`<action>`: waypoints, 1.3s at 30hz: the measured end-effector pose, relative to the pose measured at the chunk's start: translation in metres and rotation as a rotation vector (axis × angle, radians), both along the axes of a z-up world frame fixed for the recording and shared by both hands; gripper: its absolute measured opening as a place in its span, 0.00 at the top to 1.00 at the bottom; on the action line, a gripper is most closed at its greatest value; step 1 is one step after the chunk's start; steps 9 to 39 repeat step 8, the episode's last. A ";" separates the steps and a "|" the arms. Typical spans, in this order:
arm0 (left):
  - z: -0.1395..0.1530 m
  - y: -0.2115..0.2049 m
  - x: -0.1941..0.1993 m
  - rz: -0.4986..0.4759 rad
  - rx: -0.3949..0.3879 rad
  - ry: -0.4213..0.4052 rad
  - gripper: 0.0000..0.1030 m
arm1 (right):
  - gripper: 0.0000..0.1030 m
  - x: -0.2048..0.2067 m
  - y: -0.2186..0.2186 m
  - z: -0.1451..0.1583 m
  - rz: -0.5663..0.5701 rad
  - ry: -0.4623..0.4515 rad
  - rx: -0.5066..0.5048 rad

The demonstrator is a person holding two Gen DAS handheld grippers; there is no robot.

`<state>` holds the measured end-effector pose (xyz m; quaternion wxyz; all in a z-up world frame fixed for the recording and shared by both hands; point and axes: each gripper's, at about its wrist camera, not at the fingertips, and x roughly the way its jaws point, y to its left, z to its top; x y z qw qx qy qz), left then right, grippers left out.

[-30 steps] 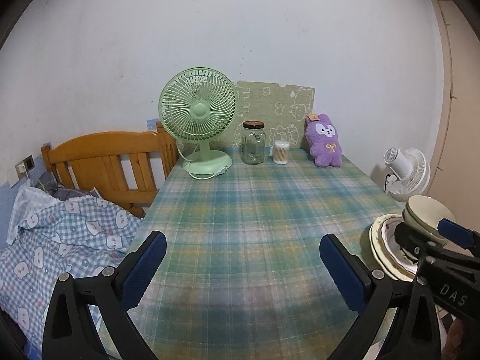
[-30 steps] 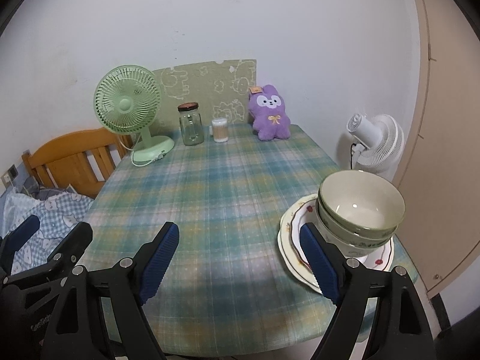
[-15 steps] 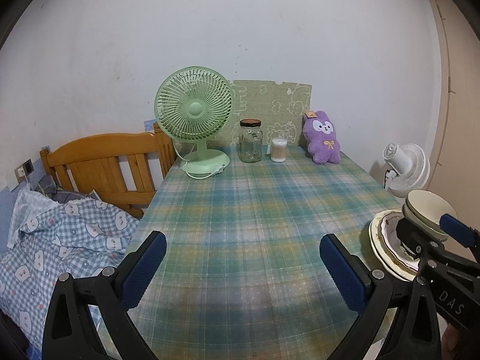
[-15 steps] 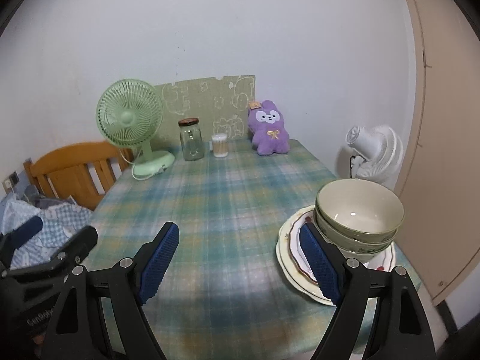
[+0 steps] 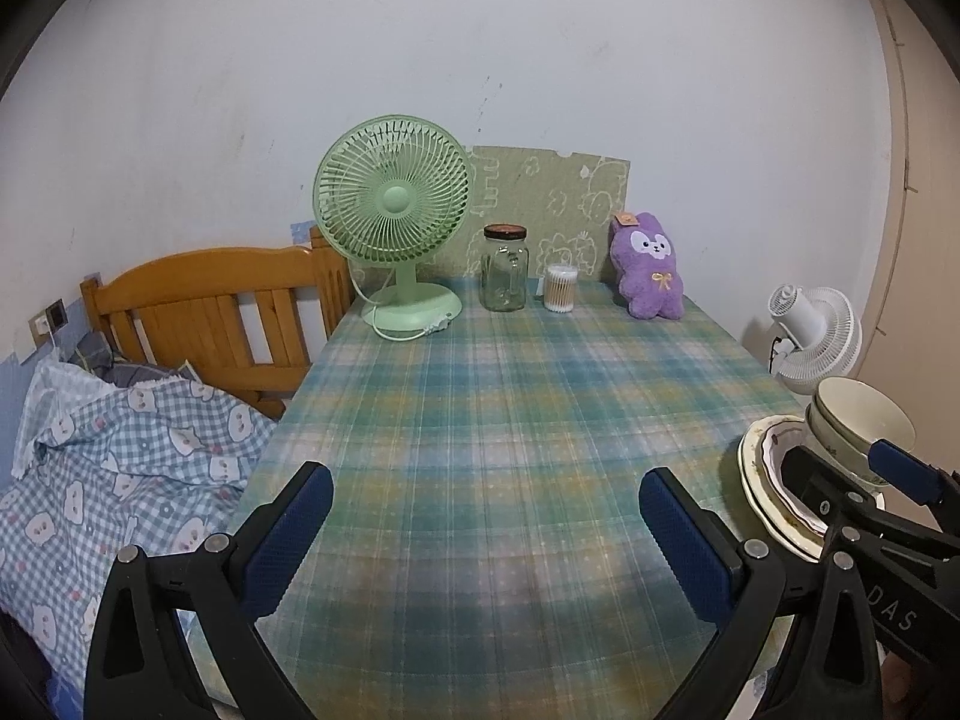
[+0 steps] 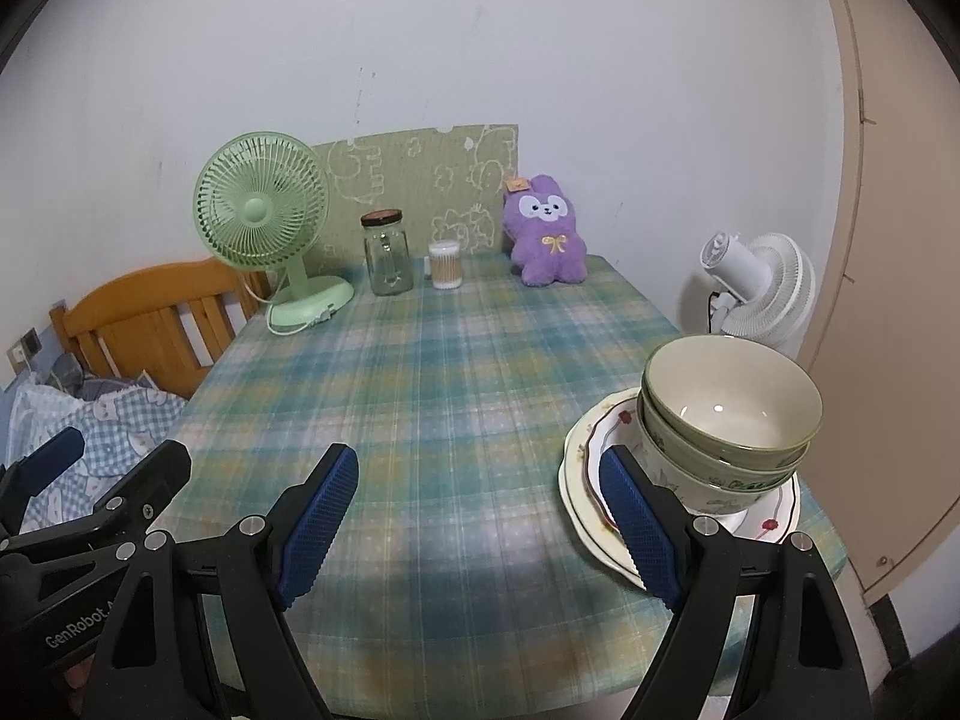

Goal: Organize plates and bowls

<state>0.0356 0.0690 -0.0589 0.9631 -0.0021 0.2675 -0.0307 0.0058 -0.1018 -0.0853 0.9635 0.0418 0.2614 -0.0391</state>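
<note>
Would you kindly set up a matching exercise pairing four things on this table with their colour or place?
Things:
1. table fan
2. plush rabbit
3. glass jar
4. stacked bowls

Descriptions:
A. purple, at the back by the wall
B. sitting on the plates at the right edge
C. pale green, at the back left
D. clear with a dark lid, next to the cotton swab tub

Pairs: 1-C, 2-A, 3-D, 4-B

Green bowls nested; stacked on plates
</note>
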 end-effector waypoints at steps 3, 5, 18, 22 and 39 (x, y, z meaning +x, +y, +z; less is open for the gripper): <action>0.000 0.000 0.000 -0.001 -0.001 0.002 0.00 | 0.18 0.000 -0.001 0.000 -0.001 0.003 -0.001; 0.000 -0.001 0.000 -0.004 -0.001 0.002 0.00 | 0.18 -0.001 -0.003 0.001 -0.003 0.005 0.000; 0.002 -0.004 0.000 -0.013 0.000 -0.001 0.00 | 0.18 -0.002 -0.004 0.003 -0.010 0.008 -0.001; 0.002 -0.004 0.000 -0.013 0.000 -0.001 0.00 | 0.18 -0.002 -0.004 0.003 -0.010 0.008 -0.001; 0.002 -0.004 0.000 -0.013 0.000 -0.001 0.00 | 0.18 -0.002 -0.004 0.003 -0.010 0.008 -0.001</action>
